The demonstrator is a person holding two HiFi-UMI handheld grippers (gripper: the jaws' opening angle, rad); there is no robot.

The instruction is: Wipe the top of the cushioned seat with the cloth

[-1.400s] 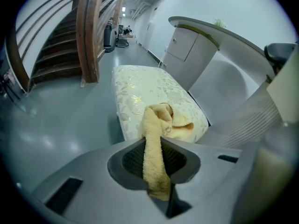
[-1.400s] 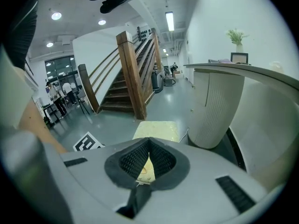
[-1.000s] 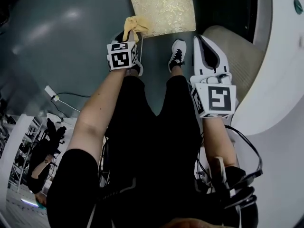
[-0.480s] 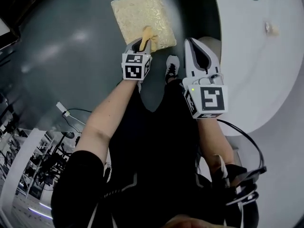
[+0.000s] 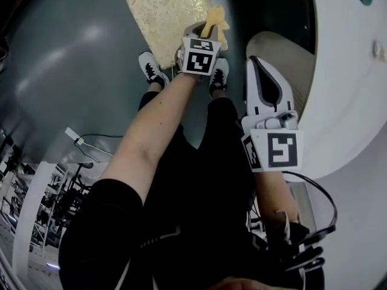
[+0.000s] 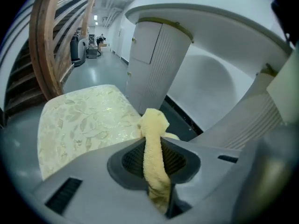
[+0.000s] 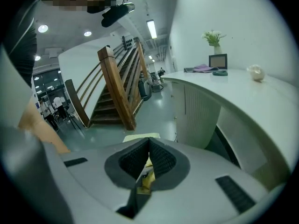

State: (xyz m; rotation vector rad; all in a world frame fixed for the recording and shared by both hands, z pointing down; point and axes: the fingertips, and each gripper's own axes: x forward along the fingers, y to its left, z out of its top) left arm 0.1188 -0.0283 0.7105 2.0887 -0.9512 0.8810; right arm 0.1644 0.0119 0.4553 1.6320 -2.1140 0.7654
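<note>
Cloth in left gripper, shifted rightward on cushioned seat

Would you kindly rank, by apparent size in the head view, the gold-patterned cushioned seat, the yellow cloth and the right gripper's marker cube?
Largest: gold-patterned cushioned seat.
Next: right gripper's marker cube, though nearness to the camera inflates it.
Smallest: yellow cloth.

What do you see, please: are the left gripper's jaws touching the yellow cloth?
Touching. The left gripper view shows the yellow cloth pinched between the jaws of the left gripper, with its end poking out past them.
</note>
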